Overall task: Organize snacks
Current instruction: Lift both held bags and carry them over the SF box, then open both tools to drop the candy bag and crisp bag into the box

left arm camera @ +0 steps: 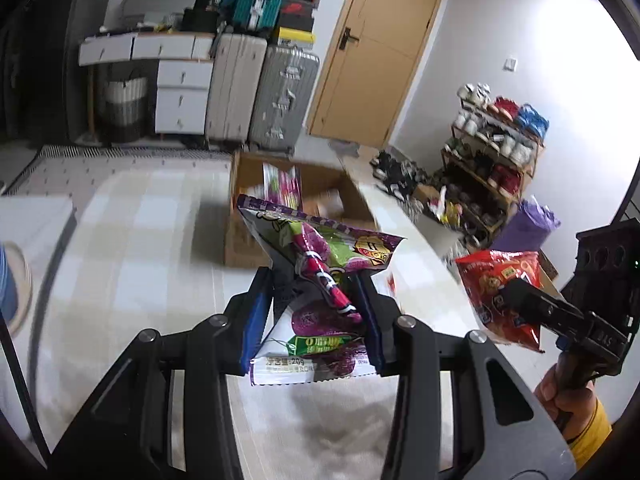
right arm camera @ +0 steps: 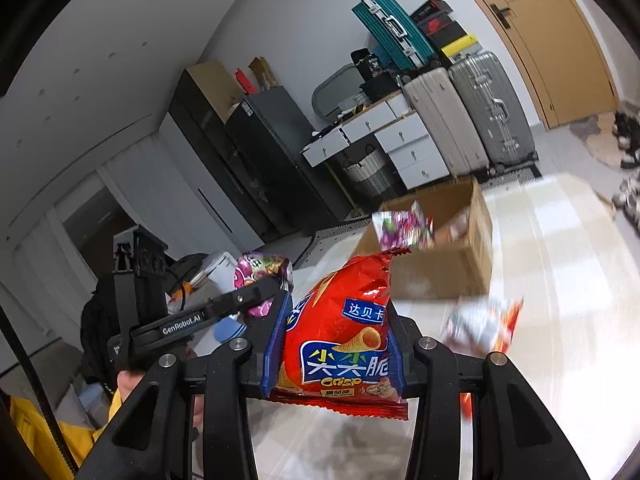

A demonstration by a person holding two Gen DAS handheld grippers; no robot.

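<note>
Holding two snacks up off the table [left arm camera: 120, 264], one per claw. Our left claw [left arm camera: 312, 300] is clamped on a purple bag [left arm camera: 320, 248], w/ a thin red-pink packet [left arm camera: 324, 280] lying across the front of it, pinned between the blue pads [left arm camera: 254, 320]. The bag's lower end w/ the printed strip hangs below the fingers. Our right claw [right arm camera: 338, 344] is clenched around a red bag [right arm camera: 340, 320] of cone crisps, gripped at both side edges, top twisted to a point, bottom seal poking out under the pads.

From the left cam we see the right claw [left arm camera: 532, 304] off to the right w/ the red bag [left arm camera: 496, 292] in it; from the right cam the left claw [right arm camera: 276, 280] sits just left of ours, purple bag [right arm camera: 262, 272] showing past it.

Ahead on the table stands an open box [left arm camera: 280, 200], flaps up. Another purple bag [left arm camera: 284, 184] sticks up out of it, leaning on the near wall; same box [right arm camera: 448, 248] and bag [right arm camera: 404, 228] show blurred in the right cam. One more packet [right arm camera: 484, 324], white & orange, lies on the table near the box's front, too blurred to read.

Behind: suitcases [left arm camera: 260, 92], white drawers [left arm camera: 180, 96], a door [left arm camera: 380, 48], shoe rack [left arm camera: 492, 164] at right.
</note>
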